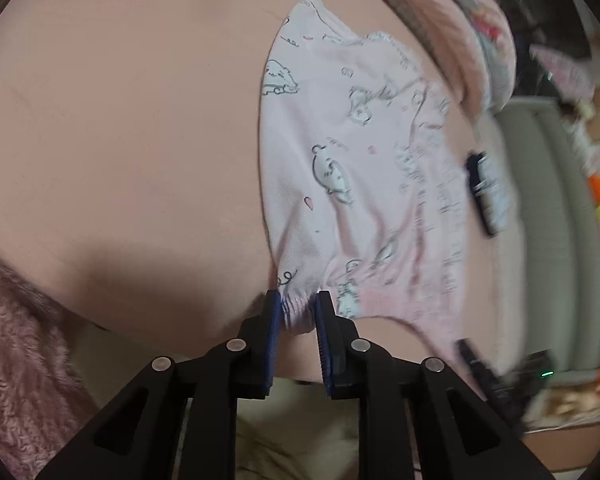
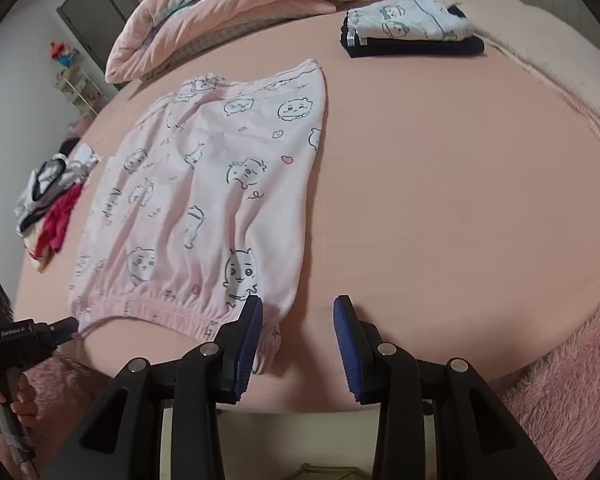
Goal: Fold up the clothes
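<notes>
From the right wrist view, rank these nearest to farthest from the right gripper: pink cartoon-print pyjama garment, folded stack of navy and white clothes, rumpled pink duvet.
1. The pink cartoon-print pyjama garment, its cuff right at the right gripper, by its left finger.
2. The folded stack of navy and white clothes, far across the bed, to the right.
3. The rumpled pink duvet, at the far edge, left; close to the stack in depth.

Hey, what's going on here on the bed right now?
A person is folding laundry with handheld tongs. The left tongs pinch the elastic waistband corner of pink cartoon-print pyjama bottoms spread on the bed. The right tongs are open at the other corner, gripping nothing. A folded stack sits behind; an unfolded pile waits.
</notes>
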{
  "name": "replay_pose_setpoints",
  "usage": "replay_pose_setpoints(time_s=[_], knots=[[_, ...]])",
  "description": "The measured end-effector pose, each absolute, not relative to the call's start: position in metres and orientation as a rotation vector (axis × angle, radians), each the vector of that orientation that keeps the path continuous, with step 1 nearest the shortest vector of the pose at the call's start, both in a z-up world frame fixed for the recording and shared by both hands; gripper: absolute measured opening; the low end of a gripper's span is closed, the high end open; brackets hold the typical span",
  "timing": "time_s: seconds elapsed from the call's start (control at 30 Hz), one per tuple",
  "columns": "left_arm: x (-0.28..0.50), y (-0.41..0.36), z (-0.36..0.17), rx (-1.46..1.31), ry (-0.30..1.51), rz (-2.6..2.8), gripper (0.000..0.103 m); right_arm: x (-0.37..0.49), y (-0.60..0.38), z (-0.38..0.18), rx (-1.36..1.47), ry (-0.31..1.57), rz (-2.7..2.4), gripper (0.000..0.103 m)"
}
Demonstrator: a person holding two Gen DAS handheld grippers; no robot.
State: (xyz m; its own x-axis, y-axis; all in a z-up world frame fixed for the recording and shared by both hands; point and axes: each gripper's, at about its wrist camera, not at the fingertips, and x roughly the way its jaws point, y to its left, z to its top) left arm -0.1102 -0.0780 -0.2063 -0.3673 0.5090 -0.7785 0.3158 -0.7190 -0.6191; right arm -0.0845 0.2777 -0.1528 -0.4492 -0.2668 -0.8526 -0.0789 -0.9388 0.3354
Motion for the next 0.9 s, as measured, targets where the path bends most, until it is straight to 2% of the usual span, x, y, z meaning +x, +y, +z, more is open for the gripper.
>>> replay_pose_setpoints(time_s=[0.03,0.07,0.1,0.17,0.23,0.33,0.37,0.4,0.47,0.57,0.7,0.83,0.9], knots=[[-0.111,-0.081,-0.205,-1.671,-1.127,2.232,0.019,-0.085,0.278,-0.155,1.59,-0.524,-2.5,0.037],[-0.111,-0.084,-0.204,-1.656,-1.137,2.233,0.025,-0.085,0.278,-0.157,1.596,-0.545,-2.467,0.037],[-0.112,-0.085,-0.203,-1.645,-1.138,2.227,0.038,-0.086,0.278,-0.159,1.603,-0.566,-2.433,0.037],[-0.114,-0.082,-0.204,-1.639,-1.126,2.196,0.053,-0.087,0.271,-0.166,1.639,-0.554,-2.37,0.037],[-0.117,-0.073,-0.209,-1.651,-1.076,2.161,0.053,-0.091,0.263,-0.172,1.652,-0.536,-2.333,0.039],[-0.122,-0.054,-0.216,-1.665,-0.989,2.201,0.05,-0.104,0.253,-0.179,1.616,-0.515,-2.329,0.038],[-0.122,-0.048,-0.213,-1.652,-0.965,2.217,0.049,-0.107,0.253,-0.179,1.608,-0.522,-2.328,0.034],[-0.123,-0.043,-0.21,-1.64,-0.94,2.231,0.034,-0.11,0.253,-0.179,1.602,-0.531,-2.327,0.023],[-0.123,-0.038,-0.209,-1.613,-0.966,2.206,0.016,-0.115,0.253,-0.179,1.589,-0.549,-2.326,0.016],[-0.122,-0.041,-0.214,-1.622,-1.008,2.188,0.014,-0.118,0.257,-0.181,1.58,-0.587,-2.325,0.013],[-0.115,-0.039,-0.178,-1.505,-0.967,2.217,0.018,-0.123,0.26,-0.191,1.601,-0.655,-2.287,0.013],[-0.107,-0.037,-0.142,-1.386,-0.925,2.242,0.015,-0.12,0.251,-0.174,1.552,-0.558,-2.344,0.008],[-0.103,-0.036,-0.124,-1.327,-0.903,2.252,0.015,-0.113,0.247,-0.146,1.445,-0.527,-2.401,0.007]])
